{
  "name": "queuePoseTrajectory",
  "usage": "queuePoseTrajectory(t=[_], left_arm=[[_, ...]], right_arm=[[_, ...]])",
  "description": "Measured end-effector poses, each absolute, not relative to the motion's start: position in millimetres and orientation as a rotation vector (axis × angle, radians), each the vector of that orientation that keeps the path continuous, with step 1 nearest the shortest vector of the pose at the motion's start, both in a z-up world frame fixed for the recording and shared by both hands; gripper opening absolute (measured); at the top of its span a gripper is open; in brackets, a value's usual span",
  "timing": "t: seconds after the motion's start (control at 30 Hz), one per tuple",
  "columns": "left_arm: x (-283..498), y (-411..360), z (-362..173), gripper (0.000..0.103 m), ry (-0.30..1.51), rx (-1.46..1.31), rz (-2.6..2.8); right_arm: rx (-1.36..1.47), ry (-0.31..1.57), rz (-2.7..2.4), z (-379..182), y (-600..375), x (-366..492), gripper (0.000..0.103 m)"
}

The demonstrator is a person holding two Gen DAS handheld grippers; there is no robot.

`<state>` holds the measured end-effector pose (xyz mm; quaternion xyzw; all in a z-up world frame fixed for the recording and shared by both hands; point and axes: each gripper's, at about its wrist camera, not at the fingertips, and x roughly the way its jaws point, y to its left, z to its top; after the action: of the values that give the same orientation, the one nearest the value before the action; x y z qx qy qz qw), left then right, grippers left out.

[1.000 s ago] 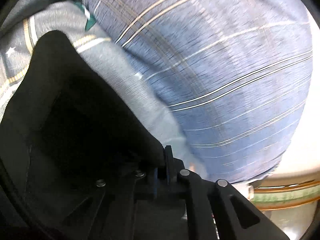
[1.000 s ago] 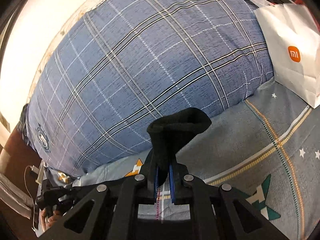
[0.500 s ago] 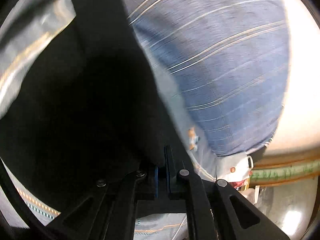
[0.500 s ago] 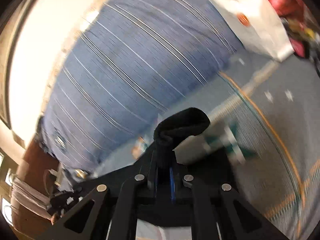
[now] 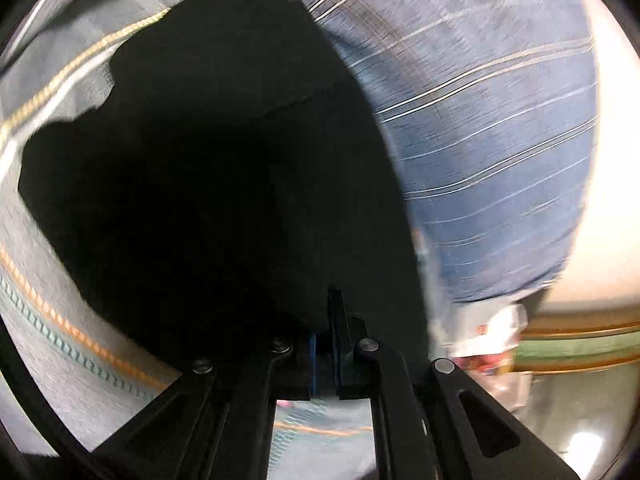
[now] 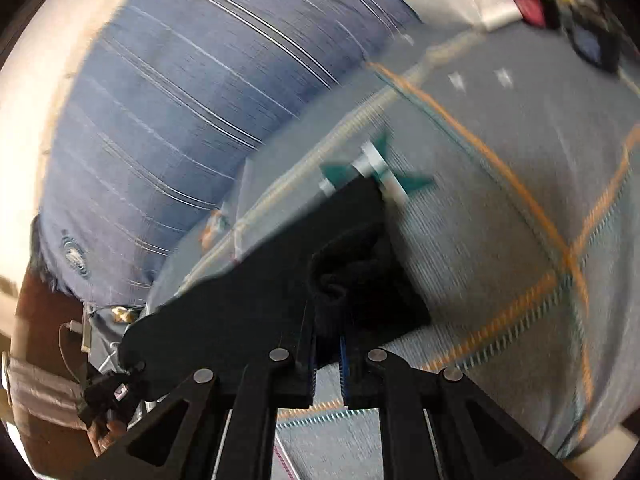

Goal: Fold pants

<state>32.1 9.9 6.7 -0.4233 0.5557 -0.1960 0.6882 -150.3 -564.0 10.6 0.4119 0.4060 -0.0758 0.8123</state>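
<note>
Presently both grippers are clamped on the black pants. Left gripper: jaws closed on the cloth's edge, fabric spread wide ahead over the grey sheet. Right gripper: jaws closed on a bunched fold of pants. Blue plaid quilt lies beyond. Both views blurred.
</note>
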Motion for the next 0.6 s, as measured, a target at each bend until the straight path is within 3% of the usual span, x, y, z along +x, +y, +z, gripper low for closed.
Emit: queuePoseTrajectory(t=[0.2,0.33,0.37,0.4,0.43,0.47,0.53,0.6], left_arm=[[33,20,-12,0.009,1.263,-0.887,-0.346],[23,30,-4,0.015,1.237,-0.893,-0.366],[21,32,-4,0.02,1.236,-0.867,-0.358],[18,30,2,0.023,1.228,-0.812,-0.349],[20,23,8,0.032,1.218,-0.78,-0.347],[15,18,15,0.044,1.201,-0.728,-0.347],[2,3,32,0.059,1.142,-0.602,-0.332],[-18,-21,50,0.061,1.075,-0.441,-0.307]], right_arm=[[0.759,1.021,-0.237,0,-558,-139,0.009],[0.754,0.958,-0.208,16,-561,-148,0.014],[0.746,0.942,-0.204,20,-562,-152,0.019],[0.736,0.926,-0.195,26,-562,-157,0.04],[0.721,0.91,-0.199,31,-561,-161,0.073],[0.704,0.879,-0.209,38,-560,-166,0.084],[0.689,0.842,-0.201,50,-562,-174,0.087],[0.715,0.831,-0.177,55,-565,-177,0.087]])
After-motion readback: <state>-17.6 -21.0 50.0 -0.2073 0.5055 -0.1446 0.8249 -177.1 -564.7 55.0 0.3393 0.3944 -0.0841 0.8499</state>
